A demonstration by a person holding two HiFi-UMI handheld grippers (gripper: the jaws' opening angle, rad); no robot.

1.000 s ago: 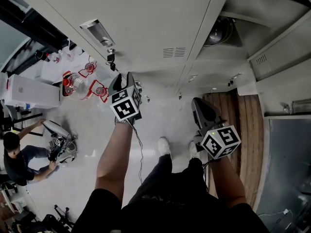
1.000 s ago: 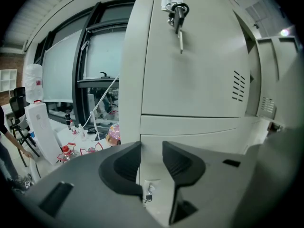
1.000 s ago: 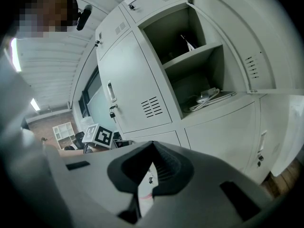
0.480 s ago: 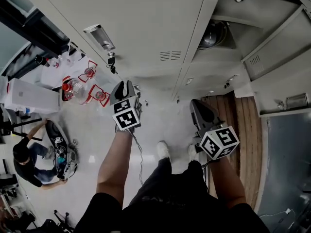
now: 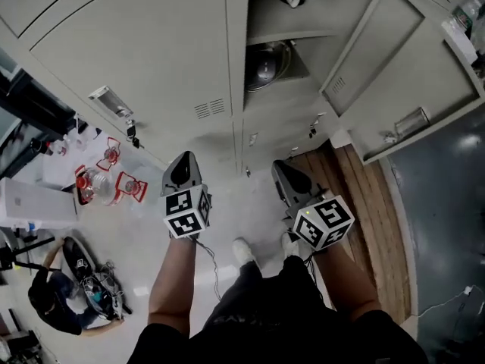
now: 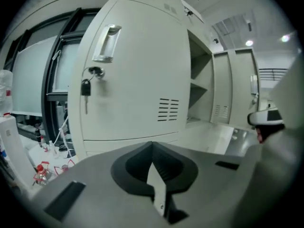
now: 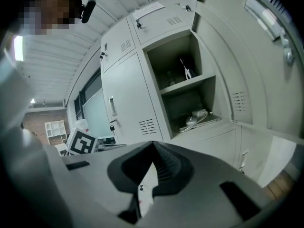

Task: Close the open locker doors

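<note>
The grey lockers fill the top of the head view. One tall door with a handle and a hanging key is closed. To its right a compartment stands open, its door swung out to the right. In the right gripper view the open locker has a shelf with a cable-like thing below, and its door is at the right. My left gripper has just been closing and is shut on nothing, facing the closed door. My right gripper is shut and empty.
A person crouches on the floor at the lower left beside some gear. Red-capped bottles and a white box stand near the lockers' left end. A strip of wooden flooring runs at the right. My shoes are below the grippers.
The head view has swung, bringing the open compartment to the top centre and its door into full sight. Both grippers have shifted; the left one has drawn away from the closed door's key.
</note>
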